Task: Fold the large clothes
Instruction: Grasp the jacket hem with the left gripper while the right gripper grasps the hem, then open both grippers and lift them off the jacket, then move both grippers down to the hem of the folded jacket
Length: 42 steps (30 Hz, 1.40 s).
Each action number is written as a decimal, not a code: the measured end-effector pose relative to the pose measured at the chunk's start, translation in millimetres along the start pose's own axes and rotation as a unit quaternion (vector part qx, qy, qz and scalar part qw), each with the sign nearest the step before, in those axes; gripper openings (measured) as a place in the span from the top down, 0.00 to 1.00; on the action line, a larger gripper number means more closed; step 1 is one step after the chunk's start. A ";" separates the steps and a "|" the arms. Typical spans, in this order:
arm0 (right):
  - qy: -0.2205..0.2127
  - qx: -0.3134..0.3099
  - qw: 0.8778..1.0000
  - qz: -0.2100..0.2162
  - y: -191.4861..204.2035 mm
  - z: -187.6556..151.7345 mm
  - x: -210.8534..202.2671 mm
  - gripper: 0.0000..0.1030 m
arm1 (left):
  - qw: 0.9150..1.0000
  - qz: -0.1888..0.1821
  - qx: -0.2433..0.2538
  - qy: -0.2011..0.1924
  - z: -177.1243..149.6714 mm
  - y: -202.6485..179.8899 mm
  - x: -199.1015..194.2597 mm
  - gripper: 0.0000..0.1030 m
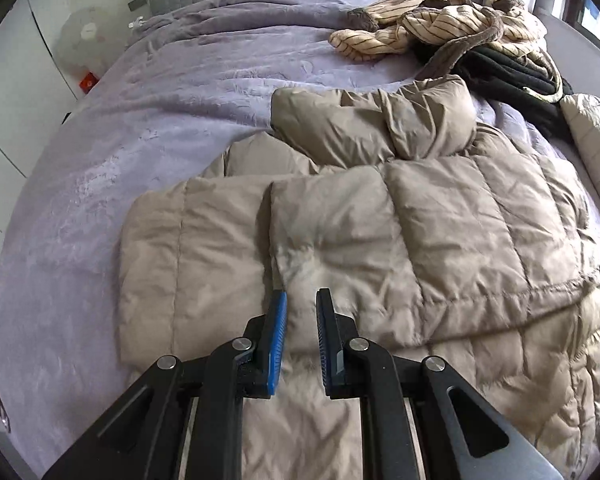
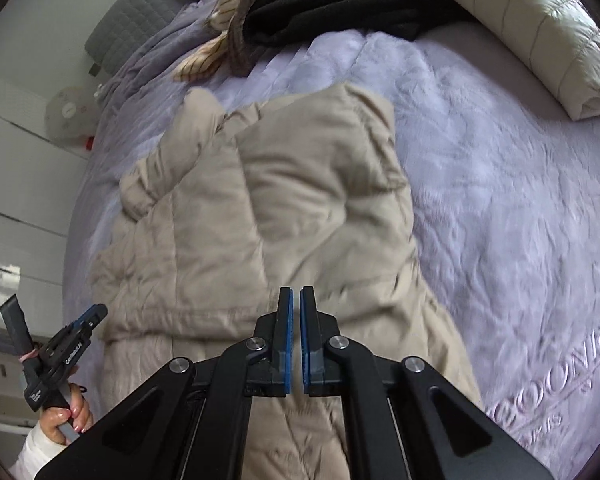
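Mid-bed, beige puffer coat (image 1: pixel 340 220) is lying half-folded. Left claw (image 1: pixel 301 300) is hovering part-open, right claw (image 2: pixel 296 296) nearly closed, both w/o cloth. Risk: slick padding springing open, undoing the fold.

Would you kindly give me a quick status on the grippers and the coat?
Left gripper open, empty, above beige down coat. Right gripper nearly shut, empty. Coat partly folded on bed. Clothes pile beyond, not obstructing.

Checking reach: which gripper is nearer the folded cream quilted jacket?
Right. The cream quilted jacket lies at the bed's far right; the right gripper is on that side, the left gripper further left over the beige puffer coat.
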State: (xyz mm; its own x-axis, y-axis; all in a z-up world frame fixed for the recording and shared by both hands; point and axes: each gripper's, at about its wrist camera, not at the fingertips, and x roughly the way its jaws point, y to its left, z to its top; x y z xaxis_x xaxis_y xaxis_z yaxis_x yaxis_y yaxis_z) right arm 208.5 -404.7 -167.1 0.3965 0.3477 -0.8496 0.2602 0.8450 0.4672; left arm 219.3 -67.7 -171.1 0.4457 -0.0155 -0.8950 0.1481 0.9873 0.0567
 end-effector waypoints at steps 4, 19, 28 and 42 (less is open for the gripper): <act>0.012 -0.009 1.000 0.001 -1.4 -10.4 -4.1 0.96 | 1.000 0.016 -0.013 -0.018 -13.9 -3.8 -14.1 0.00; 0.016 -0.041 0.999 0.021 -24.5 -40.6 -31.6 0.00 | 0.999 0.047 -0.026 0.001 -65.8 -32.3 -51.9 0.00; 0.040 -0.013 0.999 0.032 -47.4 -80.4 -47.7 0.00 | 0.996 0.047 -0.036 0.066 -125.4 -11.2 -64.6 0.00; 0.021 0.084 0.996 0.017 -58.3 -175.1 -95.5 0.00 | 0.995 0.038 -0.027 0.083 -192.1 13.5 -116.7 0.00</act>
State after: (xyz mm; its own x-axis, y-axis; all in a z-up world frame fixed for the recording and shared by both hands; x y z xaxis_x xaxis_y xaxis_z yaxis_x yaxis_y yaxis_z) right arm 1.3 -415.9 -156.0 0.3711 0.3952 -0.8403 0.3915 0.7539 0.5275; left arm -0.3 -22.3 -150.9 0.3012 0.0815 -0.9501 0.0700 0.9918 0.1073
